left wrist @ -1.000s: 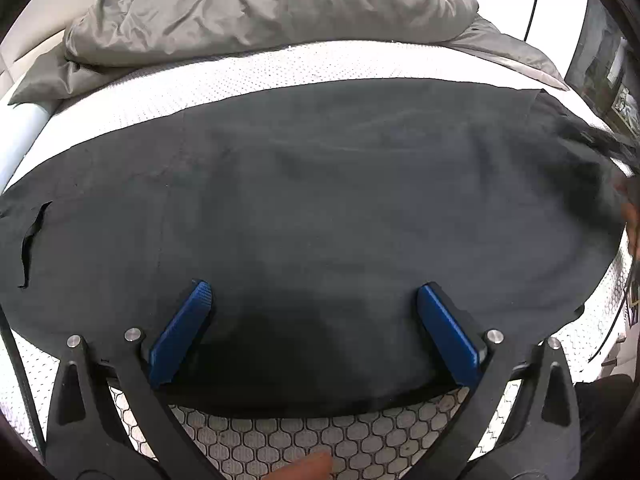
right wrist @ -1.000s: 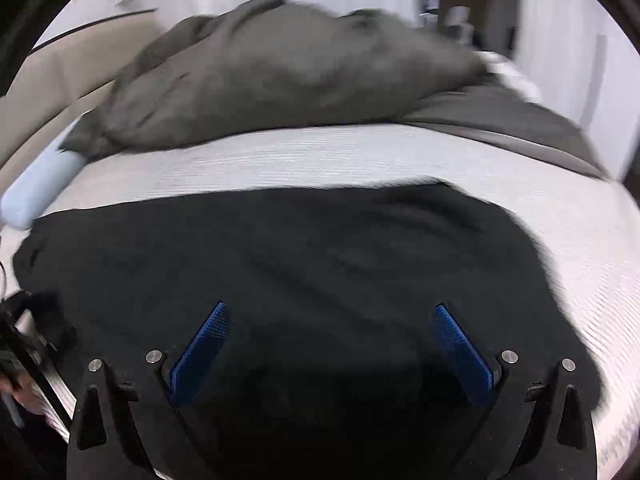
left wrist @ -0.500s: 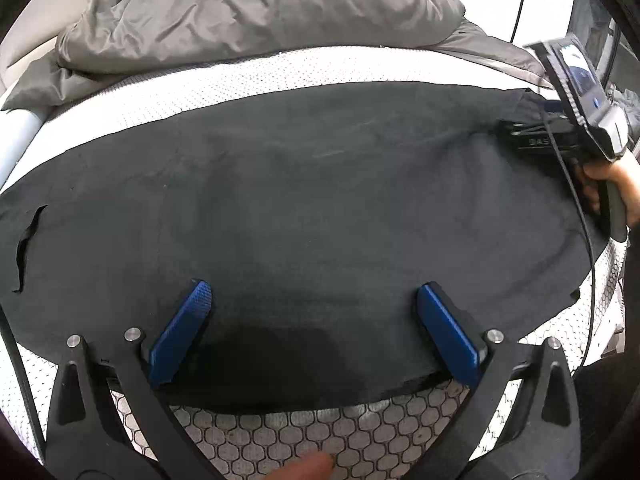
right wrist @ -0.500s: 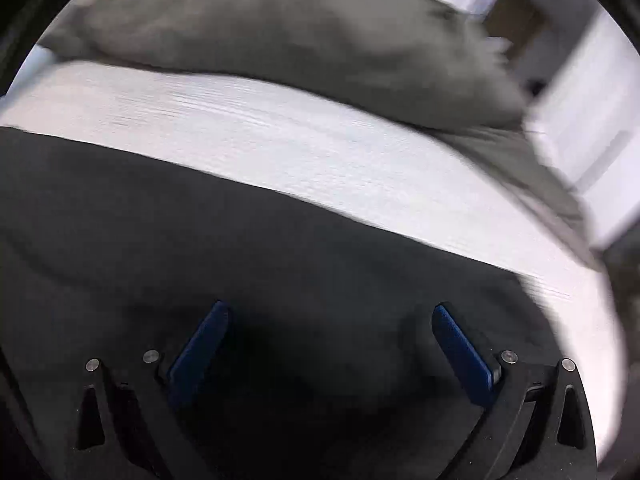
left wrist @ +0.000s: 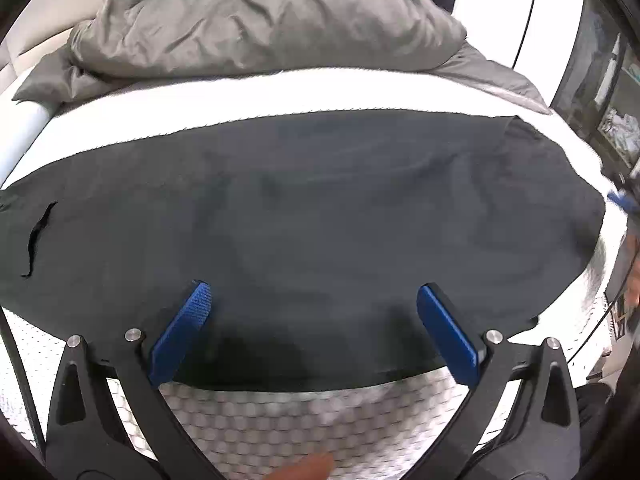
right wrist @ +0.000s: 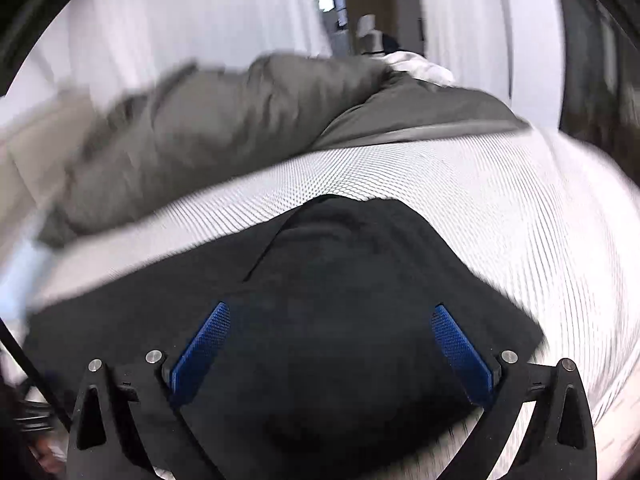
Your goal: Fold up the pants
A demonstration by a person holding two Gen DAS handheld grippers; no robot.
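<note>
1. While the black pants (left wrist: 320, 216) lie spread flat across the white mattress (left wrist: 304, 412) of the bed, with the grey duvet (left wrist: 260, 24) heaped well behind them, both tools hang just above the cloth and neither has a hold of anything.
2. From where I stand, the left hand-held gripper (left wrist: 314, 320) has its blue pads wide apart over the near edge of the pants; the right hand-held gripper (right wrist: 332, 340) is spread just as wide over the narrower end of the garment (right wrist: 340, 280), where a folded layer shows a diagonal edge.
3. My guess is the step in hand is picking grip points for a fold. Each pad pair wants to come down at the very hem so that every layer is pinched, not only the top one.
4. Take both ends at the same time and lift evenly, or the cloth will likely drag and wrinkle on the textured mattress.
5. The right view is smeared with motion, so I cannot tell how close those pads sit to the fabric.
</note>
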